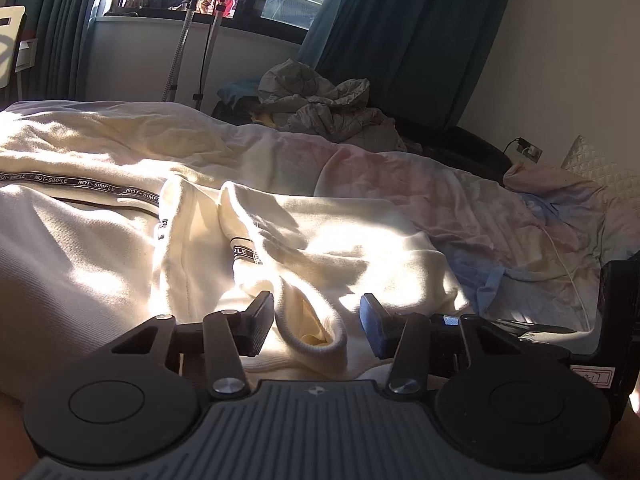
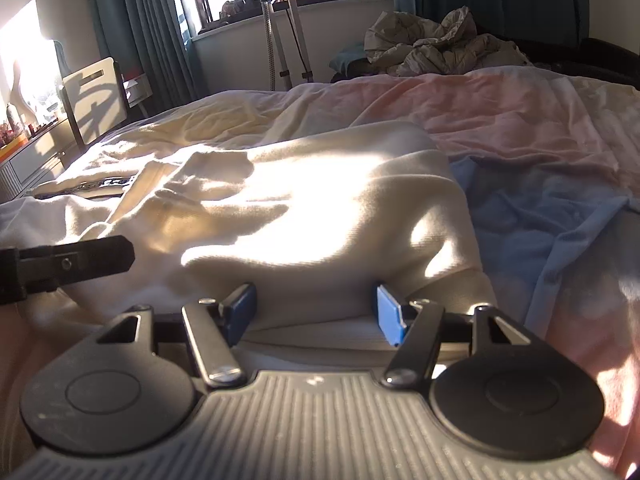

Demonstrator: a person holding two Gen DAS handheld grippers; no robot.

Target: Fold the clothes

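Fingers of left gripper (image 1: 316, 322) part-open, straddling cream sleeve cuff (image 1: 316, 336); right gripper (image 2: 316, 314) apart over sweatshirt hem (image 2: 312, 332).

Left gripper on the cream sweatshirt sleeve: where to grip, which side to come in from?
Grip the ribbed cuff of the sleeve. It lies open-mouthed between the left gripper fingers, apart from both. Come in from the near end, along the sleeve, and pinch both cuff layers; the thick rib probably holds better than the loose knit further up.
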